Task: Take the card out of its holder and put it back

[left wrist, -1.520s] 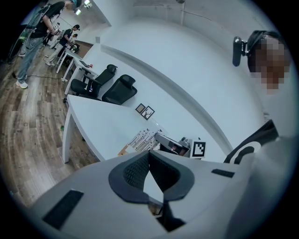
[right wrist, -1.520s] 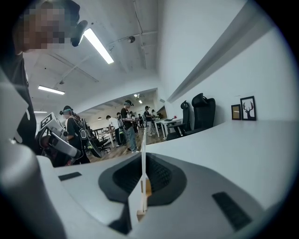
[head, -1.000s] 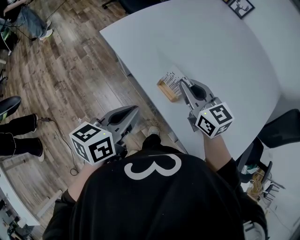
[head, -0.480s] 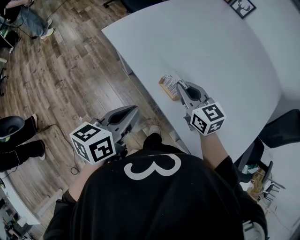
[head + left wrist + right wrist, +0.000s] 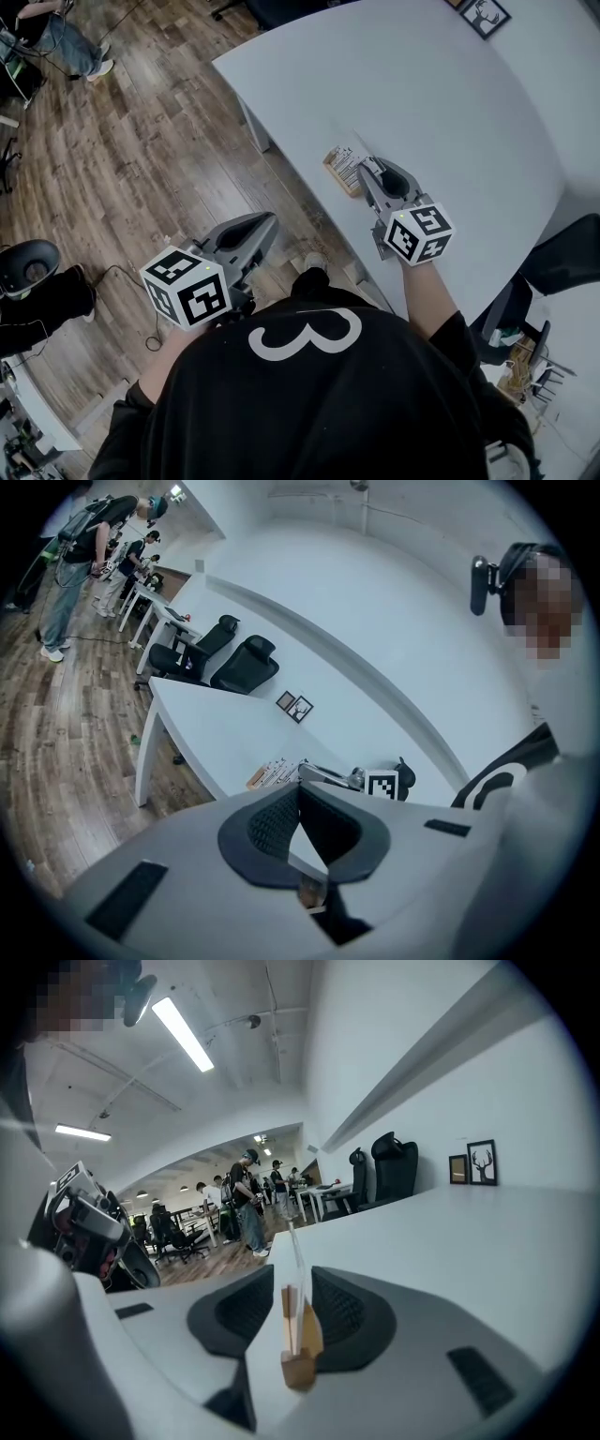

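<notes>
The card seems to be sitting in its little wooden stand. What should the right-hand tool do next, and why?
Probably draw the right gripper straight back, away from the card. Its jaws are opening, with a gap on each side of the card, which stands upright in the wooden holder on the table. Backing out in line should avoid knocking it.

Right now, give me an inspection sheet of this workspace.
Surface: white table.
Job's things: card stands upright in wooden holder near the table's edge.
Clutter: framed pictures at the far corner.
Grippers: right tongs opening, card between them, pads off it; left tongs shut, empty, over the wood floor.
Cables: one cable on that floor.
Surroundings: black chair; people at desks beyond.
</notes>
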### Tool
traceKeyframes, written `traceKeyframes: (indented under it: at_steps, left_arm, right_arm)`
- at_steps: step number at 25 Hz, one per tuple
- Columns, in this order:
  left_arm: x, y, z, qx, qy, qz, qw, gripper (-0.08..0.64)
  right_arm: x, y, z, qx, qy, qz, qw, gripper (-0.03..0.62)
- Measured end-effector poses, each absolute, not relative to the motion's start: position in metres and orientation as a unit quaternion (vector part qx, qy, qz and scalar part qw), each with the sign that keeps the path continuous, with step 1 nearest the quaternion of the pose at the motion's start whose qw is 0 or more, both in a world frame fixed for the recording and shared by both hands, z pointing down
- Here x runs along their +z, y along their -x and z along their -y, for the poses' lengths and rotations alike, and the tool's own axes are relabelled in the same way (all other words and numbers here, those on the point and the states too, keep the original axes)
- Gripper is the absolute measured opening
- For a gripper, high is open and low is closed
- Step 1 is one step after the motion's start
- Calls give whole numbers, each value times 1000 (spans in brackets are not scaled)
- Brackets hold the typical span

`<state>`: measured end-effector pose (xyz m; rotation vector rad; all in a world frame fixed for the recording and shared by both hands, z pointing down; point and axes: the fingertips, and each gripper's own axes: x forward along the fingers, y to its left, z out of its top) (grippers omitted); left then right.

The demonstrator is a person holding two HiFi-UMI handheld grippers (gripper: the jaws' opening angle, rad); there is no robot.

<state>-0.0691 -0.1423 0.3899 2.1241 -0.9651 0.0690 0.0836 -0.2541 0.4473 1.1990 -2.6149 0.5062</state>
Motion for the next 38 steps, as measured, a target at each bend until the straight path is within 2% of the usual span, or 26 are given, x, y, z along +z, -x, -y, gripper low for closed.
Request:
traceKeyframes:
  at_steps: [2, 8, 16, 18, 23, 26, 31, 38]
  left_arm:
    - [387, 72, 137, 26, -839, 380, 389, 14]
    - [375, 83, 109, 20, -850, 372, 374, 14]
    - [344, 79, 74, 8, -874, 342, 344, 14]
    - [338, 77, 62, 4, -881, 332, 336, 14]
    - [329, 75, 32, -2, -894, 310, 325, 14]
    - [326, 73, 16, -3, -899, 297, 322, 14]
    - [318, 71, -3, -6, -907, 279, 316, 14]
    - [319, 66, -20, -7, -913, 258, 316, 14]
  right_arm:
    - [440, -88, 252, 174, -422, 884, 98, 130]
    - [403, -111, 224, 144, -488, 859, 56, 134]
    - [340, -89, 134, 167, -437, 884, -20, 132]
    - [331, -77, 104, 170, -413, 894, -26, 124]
    - [319, -45, 34, 190, -346, 918, -30, 37]
    - [315, -25, -3, 212, -304, 928, -42, 11]
    - [312, 0, -41, 203, -266, 942, -12, 9]
    - [312, 2, -54, 203, -281, 938, -6, 9]
